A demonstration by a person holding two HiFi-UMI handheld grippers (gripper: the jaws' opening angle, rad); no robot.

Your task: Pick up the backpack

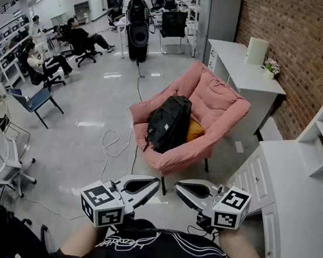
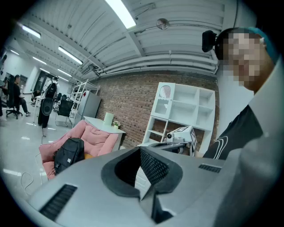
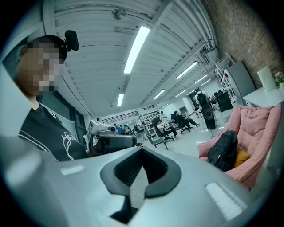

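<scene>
Two grippers, both with jaws closed together and nothing between them, were held low in front of the person, tips angled in toward each other. The left gripper (image 1: 153, 183) and right gripper (image 1: 180, 188) sat close side by side in the head view.

The backpack (image 1: 169, 123), black, lay on the pink chair (image 1: 215, 100), leaning back against its cushioning. An orange cushion (image 1: 195, 130) was tucked just beside it on the right. It was well apart from both grippers, straight ahead across bare floor (image 1: 94, 105), with a white cable (image 1: 112, 142) looping near the chair's front left.

Key relation: the pack's long axis ran roughly away from the person, bottom end nearer at the seat's front edge, top end farther and higher against the chair back, tilted a little to the right.

Neither gripper was aimed at it. In the left gripper view the backpack (image 2: 69, 153) sat off to the left of the jaws. In the right gripper view the backpack (image 3: 223, 150) sat off to the right. So both would likely need to swing outward to line up.

Distance looked about equal. The pack's middle sat slightly nearer the left gripper's line, so left seemed marginally better placed, though the call was close.

Judged stage: approach not started, pack untouched. Jaws would need to spread before any grasp, probably at the top end, though no handle could be made out.
</scene>
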